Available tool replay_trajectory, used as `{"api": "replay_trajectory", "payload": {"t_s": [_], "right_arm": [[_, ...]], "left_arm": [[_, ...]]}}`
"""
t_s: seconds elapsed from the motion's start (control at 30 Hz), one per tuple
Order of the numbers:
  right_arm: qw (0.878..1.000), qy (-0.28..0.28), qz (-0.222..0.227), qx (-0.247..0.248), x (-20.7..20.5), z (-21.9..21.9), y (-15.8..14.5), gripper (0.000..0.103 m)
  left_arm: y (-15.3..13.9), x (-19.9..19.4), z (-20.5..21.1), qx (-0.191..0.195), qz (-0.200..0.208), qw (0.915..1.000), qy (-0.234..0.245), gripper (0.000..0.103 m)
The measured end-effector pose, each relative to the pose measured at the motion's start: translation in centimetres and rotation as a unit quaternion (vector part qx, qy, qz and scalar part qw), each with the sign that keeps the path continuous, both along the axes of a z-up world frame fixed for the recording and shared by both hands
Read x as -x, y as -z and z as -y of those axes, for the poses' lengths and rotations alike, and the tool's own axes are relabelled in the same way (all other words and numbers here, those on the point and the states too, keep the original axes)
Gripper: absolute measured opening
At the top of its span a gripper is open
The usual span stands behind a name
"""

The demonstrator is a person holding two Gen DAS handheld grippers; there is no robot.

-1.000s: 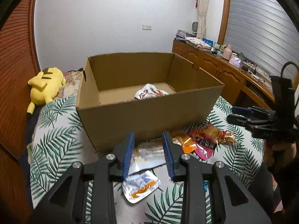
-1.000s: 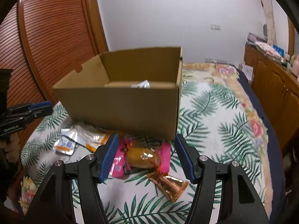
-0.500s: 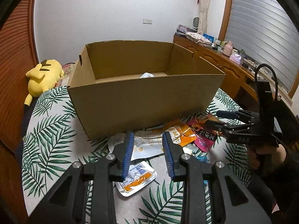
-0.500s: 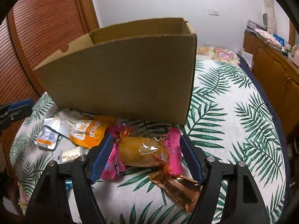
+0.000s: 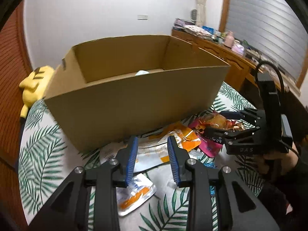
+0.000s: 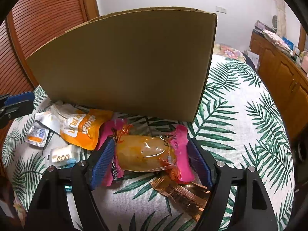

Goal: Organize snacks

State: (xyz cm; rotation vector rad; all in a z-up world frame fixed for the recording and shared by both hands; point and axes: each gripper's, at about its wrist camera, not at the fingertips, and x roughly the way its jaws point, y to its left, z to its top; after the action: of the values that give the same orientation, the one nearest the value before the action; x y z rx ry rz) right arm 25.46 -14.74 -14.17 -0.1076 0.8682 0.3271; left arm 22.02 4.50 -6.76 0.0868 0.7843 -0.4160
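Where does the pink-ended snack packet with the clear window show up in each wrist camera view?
Left wrist: pink-ended packet sits right of centre, under the right gripper, whose jaws are opening.
Right wrist: low centre, packet lies between the jaws.
Shared landmark: the cardboard box just behind it.

Snack packets (image 6: 146,152) lie before the cardboard box (image 6: 125,65) on the bedspread (image 6: 240,134).
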Motion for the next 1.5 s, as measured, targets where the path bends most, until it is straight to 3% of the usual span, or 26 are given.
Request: {"api": "replay_trajectory", "payload": {"t_s": [0.27, 0.47, 0.7, 0.93, 1.3, 1.5], "right_arm": [[1.000, 0.001, -0.010, -0.003, -0.6, -0.3, 0.2, 0.082], [1.000, 0.002, -0.009, -0.002, -0.6, -0.4, 0.3, 0.082], [1.000, 0.002, -0.009, -0.004, -0.6, -0.3, 0.4, 0.082], [1.000, 0.002, -0.009, -0.005, -0.5, -0.3, 0.5, 0.082], [1.000, 0.002, -0.009, -0.005, -0.6, -0.3, 0.5, 0.082], [1.000, 0.002, -0.009, -0.005, -0.6, -0.3, 0.5, 0.082]], "left_arm": [[1.0, -2.4, 2.3, -0.028, -0.024, 0.9968, 0.071, 0.031], [2.7, -3.7, 3.2, -0.056, -0.059, 0.9926, 0.091, 0.031], [4.0, -3.2, 3.5, -0.079, -0.061, 0.9895, 0.105, 0.049], [4.3, -3.8, 3.0, -0.070, -0.069, 0.9893, 0.108, 0.066], [4.4, -3.1, 2.2, -0.073, -0.083, 0.9876, 0.111, 0.069], [4.6, -2.0, 2.0, -0.097, -0.101, 0.9831, 0.119, 0.069]]}}
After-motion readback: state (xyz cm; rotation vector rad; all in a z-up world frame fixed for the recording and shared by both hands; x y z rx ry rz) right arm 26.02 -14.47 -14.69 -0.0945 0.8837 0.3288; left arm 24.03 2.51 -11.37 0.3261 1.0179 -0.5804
